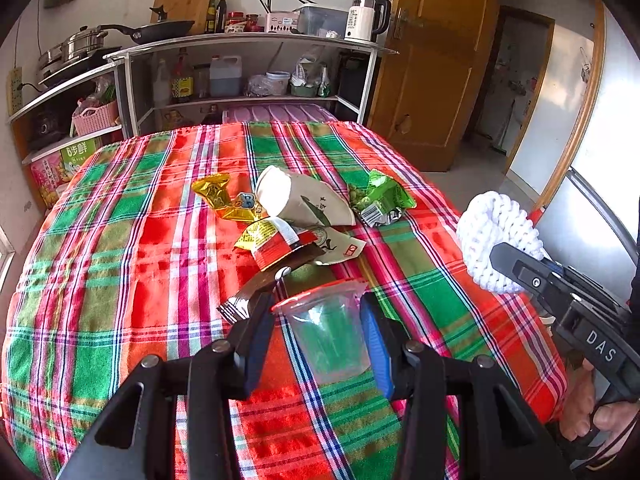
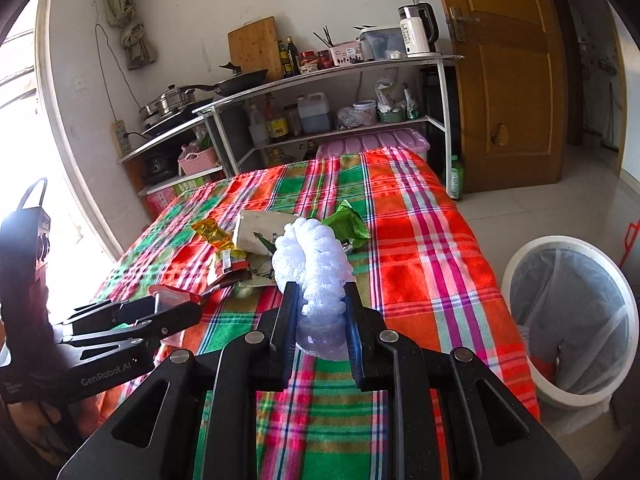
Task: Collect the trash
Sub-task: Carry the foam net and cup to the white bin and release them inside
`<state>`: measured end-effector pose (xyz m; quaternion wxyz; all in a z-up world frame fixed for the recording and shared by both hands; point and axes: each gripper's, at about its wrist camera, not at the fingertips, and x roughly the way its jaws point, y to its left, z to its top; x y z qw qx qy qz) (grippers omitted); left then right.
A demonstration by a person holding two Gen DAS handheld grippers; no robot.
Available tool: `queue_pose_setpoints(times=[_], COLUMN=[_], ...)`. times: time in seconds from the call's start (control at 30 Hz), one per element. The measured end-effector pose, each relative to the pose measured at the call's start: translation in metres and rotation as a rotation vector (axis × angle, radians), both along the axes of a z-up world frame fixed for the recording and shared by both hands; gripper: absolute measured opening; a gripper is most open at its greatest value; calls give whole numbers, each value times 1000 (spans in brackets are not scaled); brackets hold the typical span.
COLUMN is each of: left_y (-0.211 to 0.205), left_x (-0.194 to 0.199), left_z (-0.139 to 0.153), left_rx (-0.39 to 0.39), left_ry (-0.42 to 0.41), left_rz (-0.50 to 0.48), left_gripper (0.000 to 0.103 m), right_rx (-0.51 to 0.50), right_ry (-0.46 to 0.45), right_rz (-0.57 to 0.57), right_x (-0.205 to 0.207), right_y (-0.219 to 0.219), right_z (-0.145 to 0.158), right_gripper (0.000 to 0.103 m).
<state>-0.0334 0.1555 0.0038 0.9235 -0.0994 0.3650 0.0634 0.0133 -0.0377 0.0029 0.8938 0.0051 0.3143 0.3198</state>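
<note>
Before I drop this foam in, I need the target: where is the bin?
In the right wrist view the bin stands on the floor at the right edge, beside the table; the left wrist view misses it.

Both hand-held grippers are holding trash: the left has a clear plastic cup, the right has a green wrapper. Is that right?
Not quite. The right hand-held gripper holds white foam netting, not the green wrapper, which lies on the table, as the right wrist view shows. The left hand-held gripper does hold the clear plastic cup.
</note>
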Motion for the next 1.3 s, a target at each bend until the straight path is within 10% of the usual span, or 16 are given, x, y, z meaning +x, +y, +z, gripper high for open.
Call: queue_pose_setpoints(times=[1.3], left_y=[-190], left_x=[102], left_z=[33], left_rx=[90], left_ry=[-64], left_rz=[-396], left_gripper=[46], right_rx=[-23], right_ry=[-36], right_rz=[-496], right_x=[22], right_y=[-202], right_z=[14], right_gripper=[22])
